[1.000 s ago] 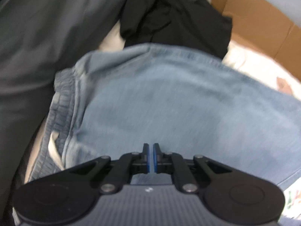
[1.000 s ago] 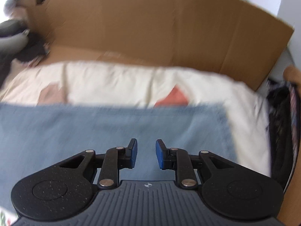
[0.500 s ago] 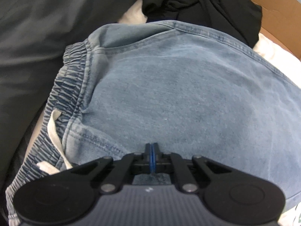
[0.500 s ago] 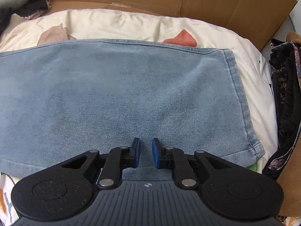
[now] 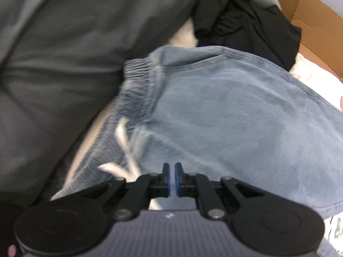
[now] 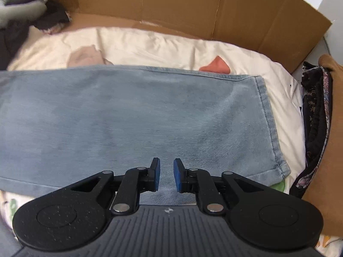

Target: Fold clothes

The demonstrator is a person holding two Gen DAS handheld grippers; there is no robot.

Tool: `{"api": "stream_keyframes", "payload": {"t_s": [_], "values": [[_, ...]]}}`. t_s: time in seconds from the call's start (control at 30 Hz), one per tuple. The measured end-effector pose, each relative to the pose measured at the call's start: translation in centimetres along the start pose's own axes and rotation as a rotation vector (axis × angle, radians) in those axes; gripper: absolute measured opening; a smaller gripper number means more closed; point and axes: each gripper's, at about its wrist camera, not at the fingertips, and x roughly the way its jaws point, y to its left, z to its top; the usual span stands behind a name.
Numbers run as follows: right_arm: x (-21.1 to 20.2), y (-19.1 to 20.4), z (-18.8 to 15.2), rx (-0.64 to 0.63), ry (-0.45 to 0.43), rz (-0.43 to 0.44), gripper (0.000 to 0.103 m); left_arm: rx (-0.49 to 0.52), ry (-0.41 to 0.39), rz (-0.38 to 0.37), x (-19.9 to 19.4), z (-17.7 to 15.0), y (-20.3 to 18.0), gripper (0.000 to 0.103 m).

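Both hand-held grippers reopened, lifted off jeans (image 6: 133, 117), empty

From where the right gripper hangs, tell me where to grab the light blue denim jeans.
Probably the stitched leg hem of the light blue denim jeans, approached from the right: it is a free, flat edge on the cream sheet.

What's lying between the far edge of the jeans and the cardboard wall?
In the right wrist view, only cream bedding with printed patches lies between the jeans and the cardboard wall.

Home bedroom: bedsheet (image 6: 163, 42), scattered clothes (image 5: 246, 21).
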Motion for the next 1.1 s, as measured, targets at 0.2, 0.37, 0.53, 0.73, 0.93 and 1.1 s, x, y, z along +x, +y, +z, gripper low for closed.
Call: {"api": "stream_keyframes", "payload": {"t_s": [0.2, 0.37, 0.53, 0.73, 0.93, 1.1], "values": [[-4.3, -0.5, -2.1, 0.007, -0.042, 0.038, 0.020, -0.102, 0.050, 0.074, 0.4, -3.0, 5.8, 0.007], [-7.2, -1.9, -4.9, 0.009, -0.052, 0.032, 0.020, -0.170, 0.118, 0.112, 1.6, -5.4, 9.4, 0.006], [-9.8, -3.3, -8.6, 0.004, -0.016, 0.011, 0.020, -0.174, 0.163, 0.107, 3.6, -6.3, 10.7, 0.003], [-12.2, -5.3, -13.3, 0.042, 0.076, -0.020, 0.020, -0.121, 0.165, 0.149, 4.9, -6.7, 10.7, 0.004], [-13.4, -6.3, -19.1, 0.096, 0.142, -0.054, 0.020, -0.169, 0.155, 0.188, 4.0, -6.9, 10.3, 0.003], [-14.2, -7.3, -22.4, 0.149, 0.143, -0.054, 0.020, -0.153, 0.140, 0.174, 1.0, -6.9, 9.7, 0.004]]}}
